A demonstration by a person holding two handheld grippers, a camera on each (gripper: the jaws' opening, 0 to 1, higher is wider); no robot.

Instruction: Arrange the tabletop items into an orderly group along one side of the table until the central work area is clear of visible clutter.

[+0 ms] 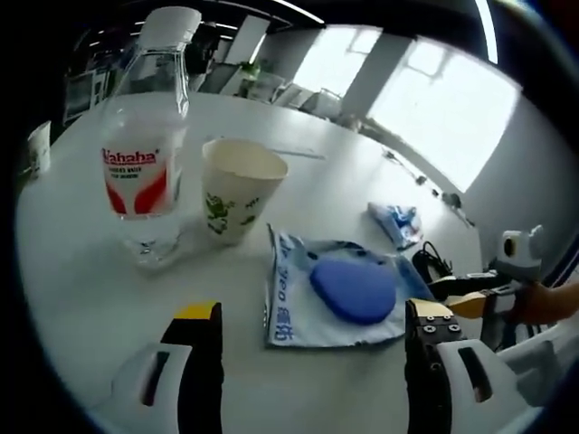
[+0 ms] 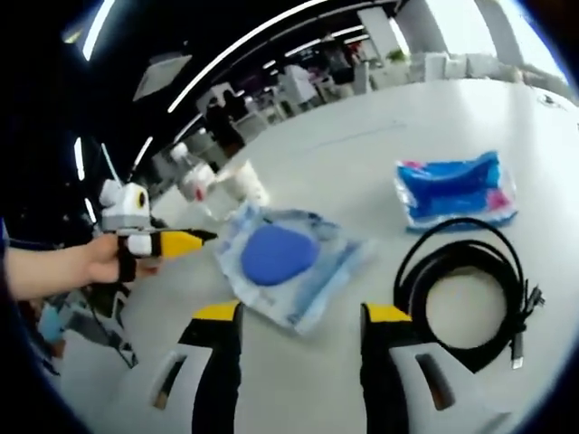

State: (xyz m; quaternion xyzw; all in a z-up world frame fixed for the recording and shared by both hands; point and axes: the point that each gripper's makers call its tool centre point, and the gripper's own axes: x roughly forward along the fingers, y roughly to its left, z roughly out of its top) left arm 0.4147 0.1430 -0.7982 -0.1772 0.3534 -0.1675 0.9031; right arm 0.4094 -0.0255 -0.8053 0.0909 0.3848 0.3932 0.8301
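Pouch [image 1: 298, 298]: flat clear-and-blue plastic packet with a blue oval pad [image 1: 354, 289] inside, lying mid-table, just ahead of both grippers. Looks light, limp, slick film; likely to flop or slide if pushed. Best hold, I judge, is a pinch on a free corner or the near edge, which needs a jaw slipped under it; the pad bulge in the middle is thicker but would probably squirm.

Bottle [image 1: 145, 136]: clear plastic, white cap, red label, upright, far left of the pouch in the left gripper view. Contents hard to read; probably tippy if nudged high. Take it round the body at label height.

Cup [image 1: 237, 190]: paper, green print, upright and open, just beside the bottle, near the pouch's far corner. Light, crushable; a gentle grip on the wall.

Cable [image 2: 470, 289]: black coil, right of the pouch in the right gripper view, apart from it. Soft, loops may spring loose; grab across several strands.

Wipes pack [image 2: 457, 190]: blue, soft, beyond the cable.

Left gripper [image 1: 312, 330]: jaws wide, empty, hovering short of the pouch's near edge. Right gripper [image 2: 298, 321]: jaws apart, empty, same pouch just past its tips. Each gripper appears at the side of the other's view, held by a hand [image 2: 90, 262].

Table [image 1: 81, 289]: white, broad. Bare room left of and behind the bottle; near edge close under the grippers. Far side looks the safer place for grouping.
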